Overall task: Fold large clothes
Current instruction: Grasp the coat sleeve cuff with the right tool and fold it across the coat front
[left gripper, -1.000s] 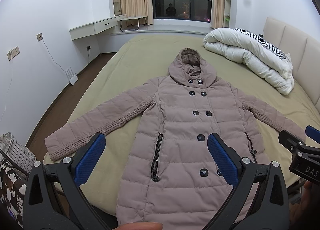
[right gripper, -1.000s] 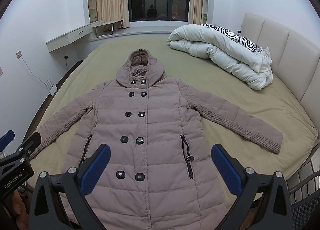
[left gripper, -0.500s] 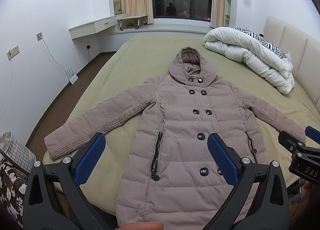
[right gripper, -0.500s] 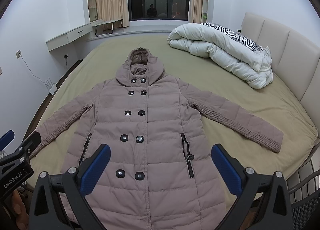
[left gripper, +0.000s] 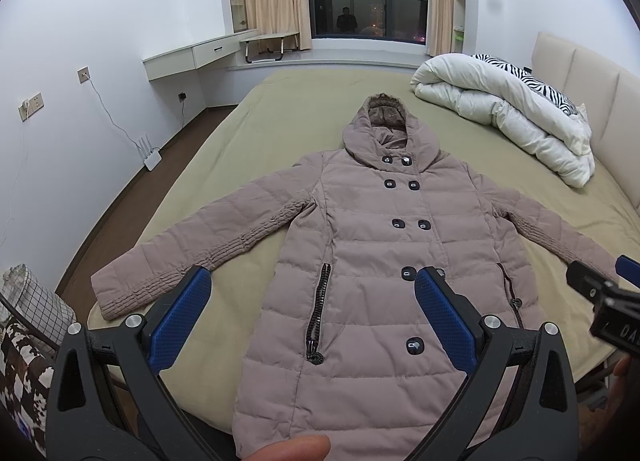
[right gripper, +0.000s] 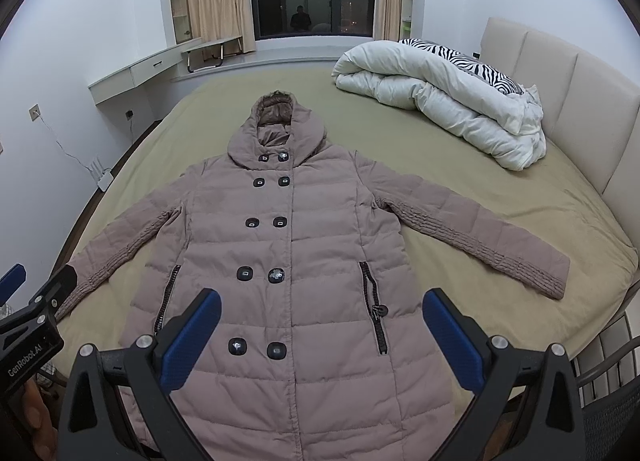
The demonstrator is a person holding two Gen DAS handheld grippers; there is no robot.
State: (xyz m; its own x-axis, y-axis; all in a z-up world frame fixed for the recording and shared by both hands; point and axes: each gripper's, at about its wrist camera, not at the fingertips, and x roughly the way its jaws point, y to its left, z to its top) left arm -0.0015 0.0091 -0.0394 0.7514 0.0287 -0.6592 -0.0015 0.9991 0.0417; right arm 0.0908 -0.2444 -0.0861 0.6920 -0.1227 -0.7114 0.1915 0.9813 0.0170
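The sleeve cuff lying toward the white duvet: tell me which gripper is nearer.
Right. The right gripper hangs above the coat's hem beside that cuff; the left gripper sits toward the opposite sleeve.

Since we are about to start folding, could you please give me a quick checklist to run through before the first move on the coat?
1. Coat lies flat, front up, on the bed: ok.
2. Both sleeves spread out to the sides, the left one and the right one: ok.
3. Buttons fastened down the front: ok.
4. Left gripper open and holding nothing: ok.
5. Right gripper open and holding nothing: ok.
6. Duvet apart from the coat, not in the folding area: ok.
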